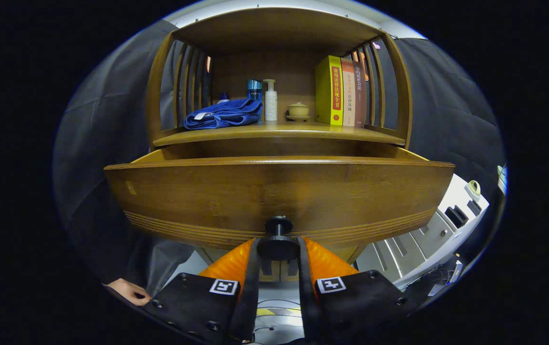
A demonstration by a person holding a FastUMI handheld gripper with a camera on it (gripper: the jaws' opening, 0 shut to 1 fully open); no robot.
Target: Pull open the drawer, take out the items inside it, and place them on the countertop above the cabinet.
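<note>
Wooden drawer (279, 191) stands pulled out; the claw (278, 249) grips its black knob (278, 242) between both orange fingers (229, 261).

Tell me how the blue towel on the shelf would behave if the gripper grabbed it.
The blue towel lies in loose, uneven folds, so it would likely be floppy and sag or unfold when lifted. It looks like soft cloth, probably light and unbreakable, unlikely to roll. It sits close to the pump bottle, which a drag might knock. The gripper is shut on the drawer knob.
</note>
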